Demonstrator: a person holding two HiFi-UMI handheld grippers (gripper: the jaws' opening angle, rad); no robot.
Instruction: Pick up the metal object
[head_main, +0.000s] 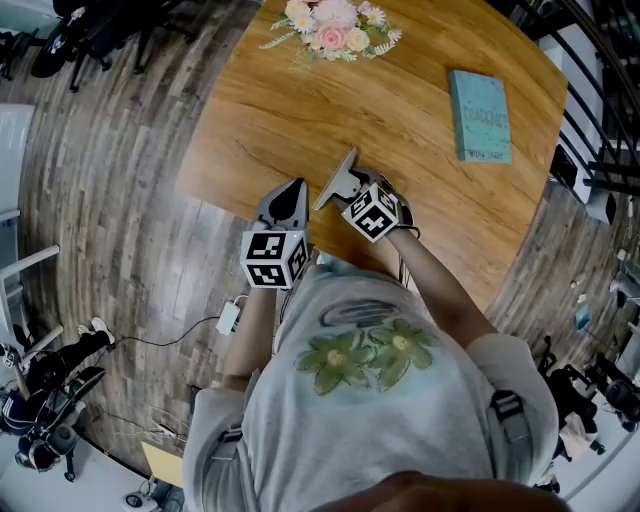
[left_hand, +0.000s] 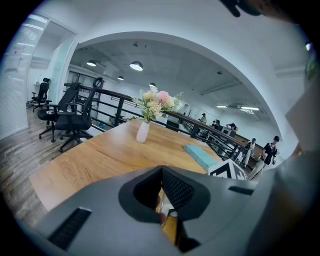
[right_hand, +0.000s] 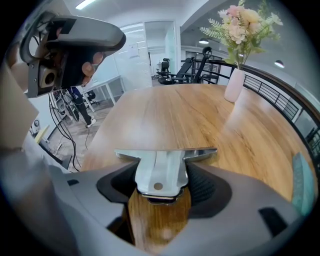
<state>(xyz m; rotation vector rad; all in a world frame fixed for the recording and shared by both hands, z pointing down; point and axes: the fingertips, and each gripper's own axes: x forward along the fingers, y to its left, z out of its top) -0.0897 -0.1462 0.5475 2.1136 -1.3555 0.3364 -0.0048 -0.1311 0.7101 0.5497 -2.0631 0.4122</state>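
Note:
The metal object (right_hand: 162, 162) is a flat, shiny T-shaped piece with a small hole in its stem. My right gripper (right_hand: 160, 177) is shut on that stem, and the wide bar sticks out ahead of the jaws. In the head view the metal object (head_main: 336, 180) juts from the right gripper (head_main: 352, 190) over the near edge of the wooden table (head_main: 400, 90). My left gripper (head_main: 290, 203) hangs just to its left at the table's edge. Seen along its own jaws, the left gripper (left_hand: 161, 172) has its pads together with nothing between them.
A white vase of flowers (head_main: 335, 28) stands at the table's far side, and a teal book (head_main: 480, 115) lies at the right. A black railing (head_main: 590, 110) runs behind the table. Office chairs (left_hand: 70, 117) and cables on the wood floor (head_main: 100, 200) lie to the left.

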